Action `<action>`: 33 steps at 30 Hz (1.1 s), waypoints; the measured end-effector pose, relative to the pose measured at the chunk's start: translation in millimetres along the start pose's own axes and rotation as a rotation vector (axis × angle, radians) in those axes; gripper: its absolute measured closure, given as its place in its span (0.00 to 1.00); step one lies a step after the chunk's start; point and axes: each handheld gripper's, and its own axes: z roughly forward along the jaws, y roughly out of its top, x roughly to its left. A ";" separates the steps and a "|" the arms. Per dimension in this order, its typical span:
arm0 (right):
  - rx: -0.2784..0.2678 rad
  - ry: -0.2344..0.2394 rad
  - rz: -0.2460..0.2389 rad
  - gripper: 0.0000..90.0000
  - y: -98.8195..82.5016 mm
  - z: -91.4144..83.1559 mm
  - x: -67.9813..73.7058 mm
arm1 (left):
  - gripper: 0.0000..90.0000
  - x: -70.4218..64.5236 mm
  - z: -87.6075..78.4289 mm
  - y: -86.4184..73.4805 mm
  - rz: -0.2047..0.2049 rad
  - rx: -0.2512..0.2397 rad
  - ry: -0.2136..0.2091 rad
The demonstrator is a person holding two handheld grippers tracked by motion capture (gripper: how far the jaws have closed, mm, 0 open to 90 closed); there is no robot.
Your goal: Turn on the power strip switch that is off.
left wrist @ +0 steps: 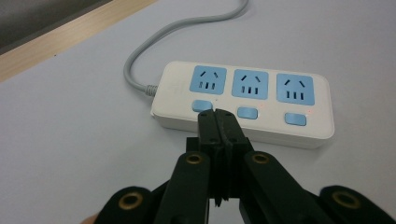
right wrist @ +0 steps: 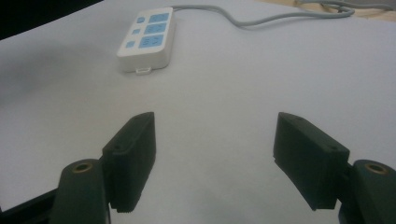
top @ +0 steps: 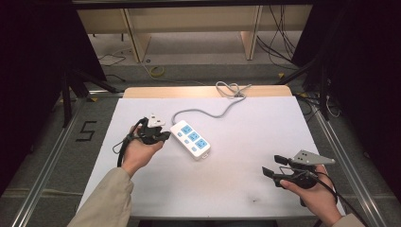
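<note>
A white power strip [top: 191, 138] with three blue sockets and three blue switch buttons lies on the white table sheet [top: 236, 142], its grey cord [top: 208, 113] running off to the back. My left gripper [top: 163, 136] sits just left of the strip, jaws shut with nothing between them. In the left gripper view its tips [left wrist: 218, 115] hover at the strip's [left wrist: 243, 102] near side, by the leftmost switch button [left wrist: 201, 105]. My right gripper [top: 270, 166] rests at the front right, open and empty. The right gripper view shows its pads [right wrist: 135, 144] wide apart, the strip [right wrist: 148, 39] far off.
The cord coils [top: 231, 89] on the wooden table edge at the back. Black frame posts [top: 66, 90] stand at both sides. Cables [top: 279, 42] lie on the floor beyond the table.
</note>
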 end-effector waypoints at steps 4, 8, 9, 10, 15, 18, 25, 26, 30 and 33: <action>0.000 0.000 0.000 0.34 0.0 -0.2 0.2 | 1.00 -0.6 2.3 2.9 0.007 0.010 -0.002; 0.000 0.000 0.000 0.34 -0.1 -0.2 0.1 | 1.00 -2.2 5.2 5.3 0.014 0.015 0.000; 0.000 0.000 0.001 0.34 -0.1 -0.2 0.2 | 1.00 -2.3 6.3 6.9 0.015 0.020 -0.001; 0.000 0.000 0.001 0.34 -0.1 -0.2 0.2 | 1.00 -2.3 6.3 6.9 0.015 0.020 -0.001; -0.002 0.000 0.000 0.34 -0.1 -0.3 0.4 | 1.00 -2.7 9.6 9.1 0.009 0.021 -0.005; -0.001 0.000 -0.001 0.34 -0.1 -0.1 0.5 | 1.00 -2.0 10.9 10.2 0.012 0.027 -0.004; 0.000 0.000 -0.002 0.34 -0.2 -0.1 0.3 | 1.00 -1.6 16.1 12.2 0.007 0.038 -0.003; 0.000 0.000 -0.001 0.34 -0.2 0.0 0.3 | 1.00 -1.4 16.9 12.6 0.009 0.038 -0.006; 0.001 0.000 0.001 0.34 -0.2 -0.2 0.7 | 1.00 -1.8 20.0 14.2 0.011 0.040 -0.002; 0.001 -0.001 0.001 0.34 -0.3 -0.2 0.6 | 1.00 -2.1 22.6 15.2 0.014 0.046 -0.003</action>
